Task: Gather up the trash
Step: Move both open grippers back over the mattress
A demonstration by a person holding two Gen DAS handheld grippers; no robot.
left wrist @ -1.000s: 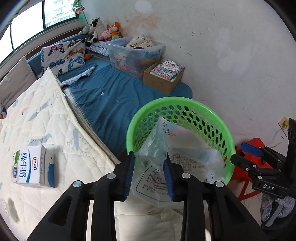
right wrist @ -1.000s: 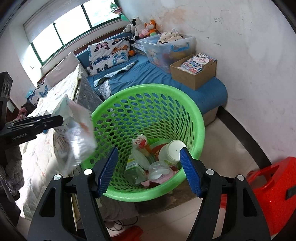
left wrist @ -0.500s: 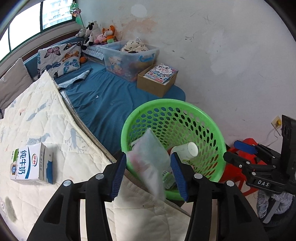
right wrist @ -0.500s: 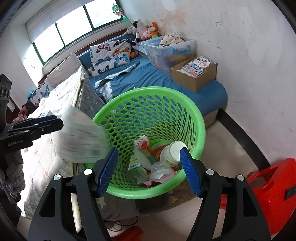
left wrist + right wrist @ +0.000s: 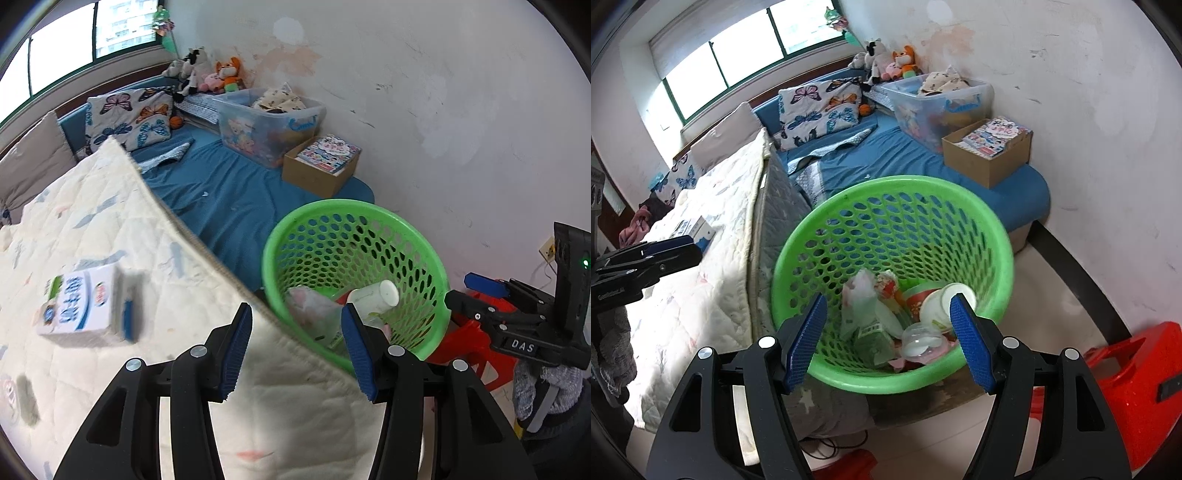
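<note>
Below and ahead of the right gripper (image 5: 888, 339), whose blue pads are spread apart around nothing, the green basket (image 5: 960, 206) is seen, holding a plastic bag (image 5: 862, 295), a white cup (image 5: 942, 302) and other litter. Likewise, the left gripper (image 5: 295, 347) is held agape and empty over the quilted mattress (image 5: 110, 221); a milk carton (image 5: 83, 306) lies to its left, the basket (image 5: 354, 210) just ahead on its right.

Glossy plastic basket (image 5: 820, 236), quilted cloth mattress (image 5: 122, 229)

Black claw (image 5: 295, 347) frames, blue ribbed pads (image 5: 234, 349), silver screws.
</note>
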